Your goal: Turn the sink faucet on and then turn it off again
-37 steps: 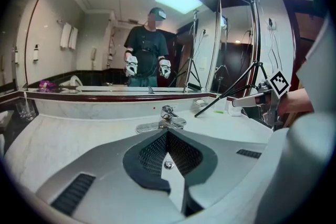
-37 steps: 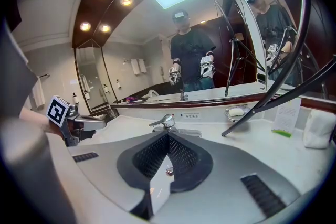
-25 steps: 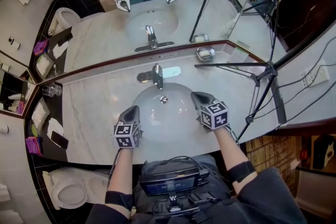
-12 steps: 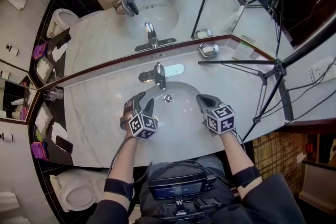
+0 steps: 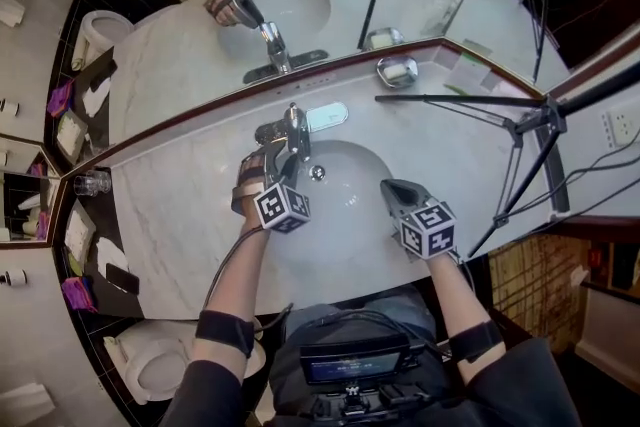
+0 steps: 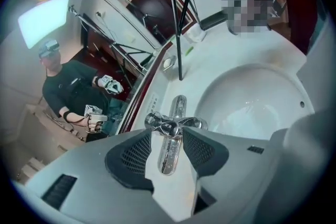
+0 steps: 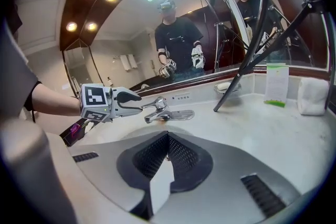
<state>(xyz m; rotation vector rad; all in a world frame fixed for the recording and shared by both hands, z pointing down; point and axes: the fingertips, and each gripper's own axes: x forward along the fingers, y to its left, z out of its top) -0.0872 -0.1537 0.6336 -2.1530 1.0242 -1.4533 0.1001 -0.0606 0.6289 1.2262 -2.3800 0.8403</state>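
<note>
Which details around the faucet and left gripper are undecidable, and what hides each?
Contact between left gripper and faucet: left gripper view shows it between jaws that have just been opening, not depth; head view, the gripper covers it.
Whether water runs: the spout faces down, away from head and left gripper views; right gripper view, too small.
Print on the card: right gripper view, too small.

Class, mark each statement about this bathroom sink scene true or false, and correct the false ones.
1. The left gripper has its jaws open. True; they have just been opening, with the faucet between them.
2. The right gripper grips the faucet. False: it is shut, empty, over the basin.
3. In the head view, the soap dish sits left of the faucet. False: right of it.
4. A tripod leg rests on the counter. True.
</note>
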